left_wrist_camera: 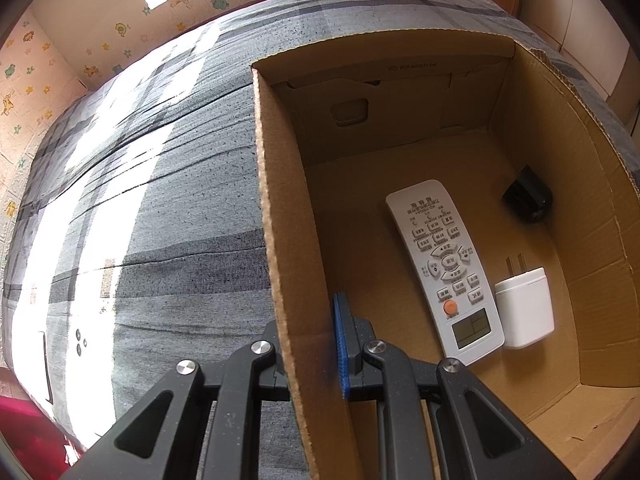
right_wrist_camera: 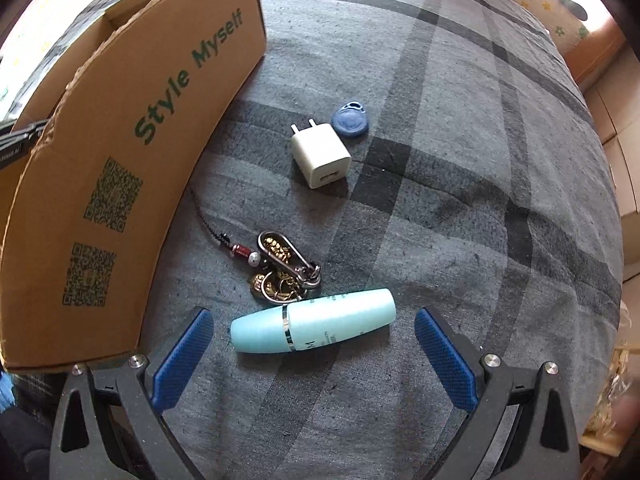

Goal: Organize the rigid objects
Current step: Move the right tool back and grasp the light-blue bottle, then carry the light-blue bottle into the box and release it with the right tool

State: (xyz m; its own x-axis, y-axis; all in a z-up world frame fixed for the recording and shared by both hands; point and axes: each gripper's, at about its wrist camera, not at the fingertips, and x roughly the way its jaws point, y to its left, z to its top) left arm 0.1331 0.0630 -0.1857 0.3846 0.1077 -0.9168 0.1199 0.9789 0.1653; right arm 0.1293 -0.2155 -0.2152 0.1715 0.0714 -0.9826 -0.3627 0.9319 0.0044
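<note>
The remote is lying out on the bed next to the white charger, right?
Not quite. The remote does lie next to a white charger, but inside the cardboard box, not on the bed. The left wrist view shows it.

Both wrist views downward, sharing cardboard box point(left_wrist_camera: 280, 240).

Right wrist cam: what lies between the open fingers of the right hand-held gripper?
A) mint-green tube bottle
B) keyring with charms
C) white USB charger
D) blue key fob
A: the mint-green tube bottle lies on its side on the plaid cloth between the spread blue pads of the right hand-held gripper; the keyring, white USB charger and blue key fob lie farther off.
</note>
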